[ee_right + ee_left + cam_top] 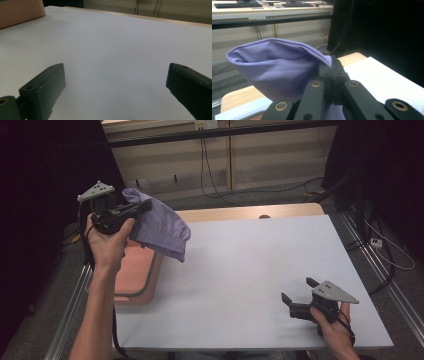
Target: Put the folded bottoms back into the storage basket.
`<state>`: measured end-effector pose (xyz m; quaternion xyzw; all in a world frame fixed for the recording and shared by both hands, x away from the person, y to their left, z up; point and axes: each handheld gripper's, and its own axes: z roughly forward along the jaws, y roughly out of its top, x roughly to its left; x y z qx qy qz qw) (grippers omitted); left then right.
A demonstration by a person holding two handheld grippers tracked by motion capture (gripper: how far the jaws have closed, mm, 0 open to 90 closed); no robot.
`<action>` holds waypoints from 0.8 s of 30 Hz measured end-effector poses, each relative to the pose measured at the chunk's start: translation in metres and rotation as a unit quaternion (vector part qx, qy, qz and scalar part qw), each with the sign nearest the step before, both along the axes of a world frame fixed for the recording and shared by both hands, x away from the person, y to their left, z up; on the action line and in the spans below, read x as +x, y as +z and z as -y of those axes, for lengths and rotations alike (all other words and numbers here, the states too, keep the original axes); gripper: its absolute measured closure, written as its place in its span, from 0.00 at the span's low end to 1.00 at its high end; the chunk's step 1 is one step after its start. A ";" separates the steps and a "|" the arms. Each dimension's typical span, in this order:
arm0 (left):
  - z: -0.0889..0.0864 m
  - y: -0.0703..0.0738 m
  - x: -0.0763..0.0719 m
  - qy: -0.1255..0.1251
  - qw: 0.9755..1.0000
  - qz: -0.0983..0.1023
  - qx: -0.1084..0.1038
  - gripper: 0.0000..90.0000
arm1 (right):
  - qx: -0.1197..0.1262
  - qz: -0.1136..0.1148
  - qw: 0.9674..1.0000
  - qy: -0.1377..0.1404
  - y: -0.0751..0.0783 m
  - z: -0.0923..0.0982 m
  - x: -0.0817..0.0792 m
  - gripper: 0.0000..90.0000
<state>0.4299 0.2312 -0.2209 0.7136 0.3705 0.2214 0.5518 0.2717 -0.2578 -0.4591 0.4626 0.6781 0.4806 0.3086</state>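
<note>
At the left of the high view, the left gripper holds a lilac cloth in the air above a salmon-pink tray that sits at the table's left edge. Its jaws are pressed together on a fold near the cloth's upper edge; the left gripper view shows the tips meeting with fabric caught between them and the rest of the cloth billowing to one side.

The main risk is the narrow pinch. Only a small bite of fabric appears to be held, so a quick swing could probably pull it free and drop the cloth onto the tray or off the table. The hanging part is bunched, so it may land crumpled if it is lowered as it is. Its lower hem hangs close to the tray's rim and could snag there when the cloth is carried towards the white table surface.

The left hand is raised, the forearm rising steeply from the bottom edge, wrist bent so the gripper points level, rightward over the table.

Further right, the right gripper rests low near the table's front right corner, well apart from the cloth. Its jaws are spread wide with nothing between them, as the right gripper view confirms. The right hand holds it pointing left across the bare surface.
</note>
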 end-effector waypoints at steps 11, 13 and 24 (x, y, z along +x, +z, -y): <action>-0.020 0.005 -0.005 0.013 1.000 0.002 -0.004 1.00 | -0.001 -0.001 1.000 0.000 0.000 0.000 0.000 0.02; -0.027 0.006 -0.006 0.019 1.000 0.001 -0.004 1.00 | 0.000 -0.001 1.000 0.000 0.000 0.000 0.001 0.02; -0.053 0.009 -0.010 0.038 0.999 0.002 -0.010 1.00 | 0.001 -0.003 1.000 -0.001 0.000 -0.001 0.001 0.02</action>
